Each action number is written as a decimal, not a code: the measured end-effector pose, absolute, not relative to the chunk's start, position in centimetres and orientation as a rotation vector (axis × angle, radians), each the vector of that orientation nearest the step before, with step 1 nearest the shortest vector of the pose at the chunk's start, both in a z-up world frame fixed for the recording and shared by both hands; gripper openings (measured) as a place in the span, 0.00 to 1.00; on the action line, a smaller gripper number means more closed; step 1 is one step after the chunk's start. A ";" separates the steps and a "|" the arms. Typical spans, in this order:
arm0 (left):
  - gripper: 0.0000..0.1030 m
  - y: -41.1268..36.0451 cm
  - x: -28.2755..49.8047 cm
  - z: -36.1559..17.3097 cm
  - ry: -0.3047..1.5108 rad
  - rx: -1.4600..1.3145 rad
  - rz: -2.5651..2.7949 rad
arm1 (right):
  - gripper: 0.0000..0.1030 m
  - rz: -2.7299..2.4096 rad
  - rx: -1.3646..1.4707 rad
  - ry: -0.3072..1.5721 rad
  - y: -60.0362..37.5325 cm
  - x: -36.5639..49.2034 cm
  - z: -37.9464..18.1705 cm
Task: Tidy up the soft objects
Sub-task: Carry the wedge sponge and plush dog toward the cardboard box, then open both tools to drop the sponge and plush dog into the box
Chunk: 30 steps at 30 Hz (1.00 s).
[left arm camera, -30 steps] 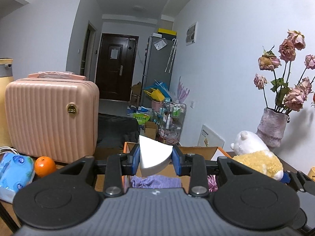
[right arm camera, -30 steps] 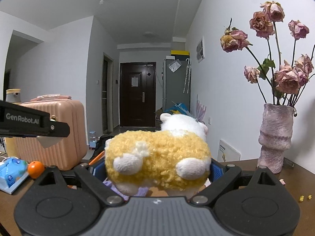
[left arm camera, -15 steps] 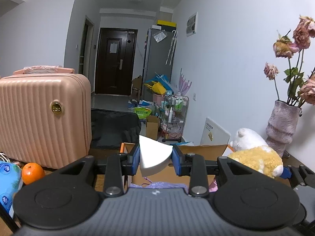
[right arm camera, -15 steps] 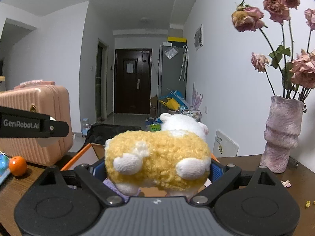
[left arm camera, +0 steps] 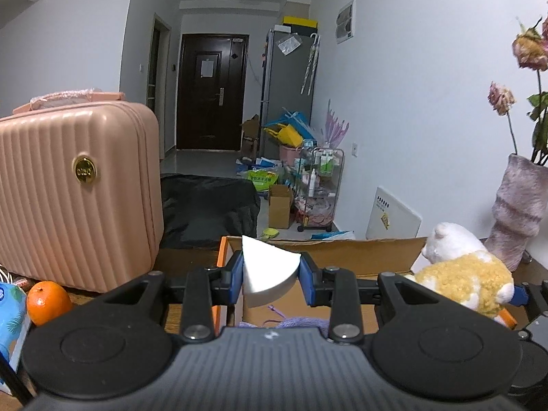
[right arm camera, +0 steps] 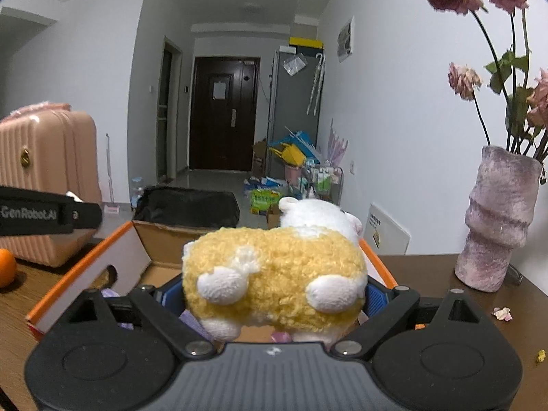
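My left gripper [left arm camera: 271, 275] is shut on a white wedge-shaped sponge [left arm camera: 265, 272] and holds it above the open cardboard box [left arm camera: 359, 257]. My right gripper [right arm camera: 274, 289] is shut on a yellow and white plush toy [right arm camera: 274, 274], held over the same orange-edged box [right arm camera: 144, 239]. The plush also shows in the left wrist view [left arm camera: 462, 274] at the box's right side. A purple cloth [left arm camera: 291, 322] lies inside the box below the sponge. The left gripper's side shows in the right wrist view [right arm camera: 48, 210] at the left.
A pink suitcase [left arm camera: 75, 188] stands on the brown table at the left, with an orange [left arm camera: 48, 303] and a blue packet [left arm camera: 10, 315] beside it. A purple vase of dried roses [right arm camera: 496, 219] stands at the right. Small petals [right arm camera: 501, 313] lie on the table.
Both grippers have moved forward and lower toward the box, each still holding its object. The box now shows larger in both views.
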<state>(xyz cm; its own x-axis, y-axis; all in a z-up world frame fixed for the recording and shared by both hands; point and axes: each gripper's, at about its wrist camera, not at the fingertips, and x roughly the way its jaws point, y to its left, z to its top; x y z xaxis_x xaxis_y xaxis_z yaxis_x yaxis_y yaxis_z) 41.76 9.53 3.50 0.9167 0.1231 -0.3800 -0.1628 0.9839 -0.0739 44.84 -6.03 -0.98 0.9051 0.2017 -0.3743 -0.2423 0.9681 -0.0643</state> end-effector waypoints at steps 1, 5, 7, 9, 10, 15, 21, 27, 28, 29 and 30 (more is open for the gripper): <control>0.33 9.6 42.0 3.4 0.388 -0.104 0.150 | 0.93 0.227 -0.114 0.383 -6.0 45.0 -1.2; 0.33 9.8 42.6 2.7 0.403 -0.101 0.156 | 0.93 0.224 -0.122 0.401 -5.8 45.2 -1.8; 0.33 9.7 42.7 2.4 0.405 -0.089 0.158 | 0.93 0.224 -0.129 0.402 -5.9 45.4 -2.0; 0.33 9.7 42.8 2.2 0.406 -0.078 0.160 | 0.93 0.224 -0.134 0.405 -5.9 45.4 -2.1; 0.33 9.6 42.9 2.0 0.408 -0.073 0.160 | 0.93 0.222 -0.137 0.408 -5.9 45.4 -2.2; 0.35 9.5 43.0 1.8 0.414 -0.069 0.163 | 0.95 0.218 -0.133 0.414 -5.9 45.4 -2.3; 0.87 10.1 43.4 2.0 0.434 -0.099 0.159 | 1.00 0.212 -0.132 0.425 -6.0 45.5 -2.3; 1.00 10.7 42.9 2.3 0.402 -0.137 0.193 | 1.00 0.213 -0.123 0.416 -6.3 45.4 -2.2; 1.00 10.8 42.8 2.3 0.404 -0.143 0.190 | 1.00 0.211 -0.122 0.416 -6.3 45.4 -2.2; 1.00 10.8 42.9 2.3 0.406 -0.148 0.189 | 1.00 0.210 -0.121 0.417 -6.3 45.4 -2.2; 1.00 10.8 42.9 2.3 0.409 -0.148 0.190 | 1.00 0.209 -0.120 0.418 -6.3 45.5 -2.2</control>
<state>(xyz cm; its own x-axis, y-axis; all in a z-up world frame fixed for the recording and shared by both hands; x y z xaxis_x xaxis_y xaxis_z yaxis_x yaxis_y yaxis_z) 42.94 10.83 2.30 0.9001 0.1536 -0.4077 -0.2131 0.9714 -0.1047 45.46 -6.32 -2.18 0.8928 0.1768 -0.4144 -0.2259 0.9715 -0.0723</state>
